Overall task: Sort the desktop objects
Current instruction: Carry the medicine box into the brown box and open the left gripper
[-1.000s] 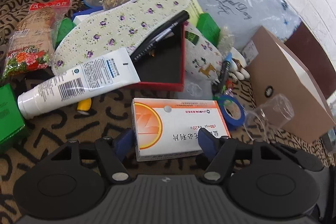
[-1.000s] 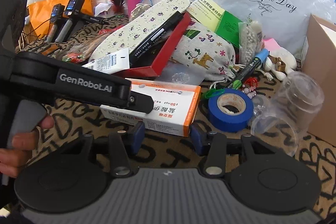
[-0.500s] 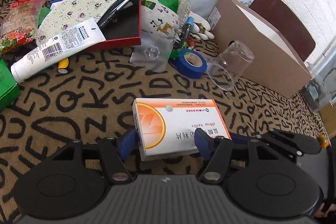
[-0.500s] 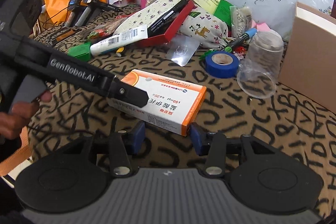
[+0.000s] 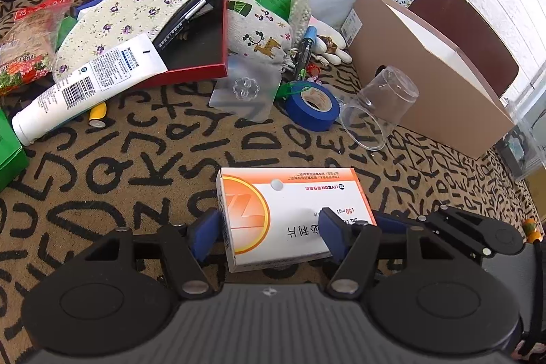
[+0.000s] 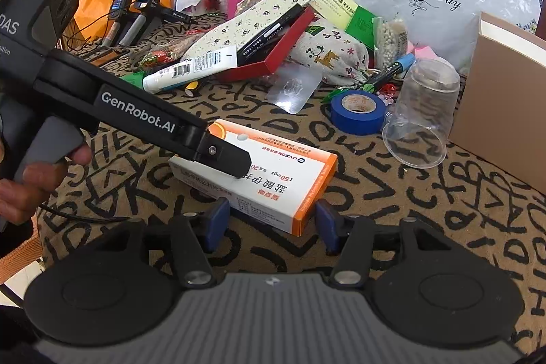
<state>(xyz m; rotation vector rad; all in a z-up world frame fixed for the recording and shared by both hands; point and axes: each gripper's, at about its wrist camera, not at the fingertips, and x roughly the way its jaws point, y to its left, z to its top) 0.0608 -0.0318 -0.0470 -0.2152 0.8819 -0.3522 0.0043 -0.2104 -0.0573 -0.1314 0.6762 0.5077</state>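
Observation:
My left gripper point(image 5: 268, 232) is shut on a white and orange medicine box point(image 5: 293, 214), holding its near end; the box sits low over the letter-patterned cloth. In the right wrist view the same box point(image 6: 273, 173) lies under the left gripper's black arm point(image 6: 136, 118). My right gripper point(image 6: 269, 220) is open and empty, just in front of the box's near corner.
A blue tape roll point(image 5: 312, 104), a tipped clear plastic cup point(image 5: 378, 106) and a brown cardboard box point(image 5: 419, 67) lie at the right. A clutter pile with a floral insole point(image 5: 136, 9), red tray point(image 5: 201, 57) and white tube point(image 5: 85, 84) fills the back left.
My left gripper has pulled the medicine box back from the pile towards the near part of the cloth, then lowered it slightly. The right gripper stays open near it.

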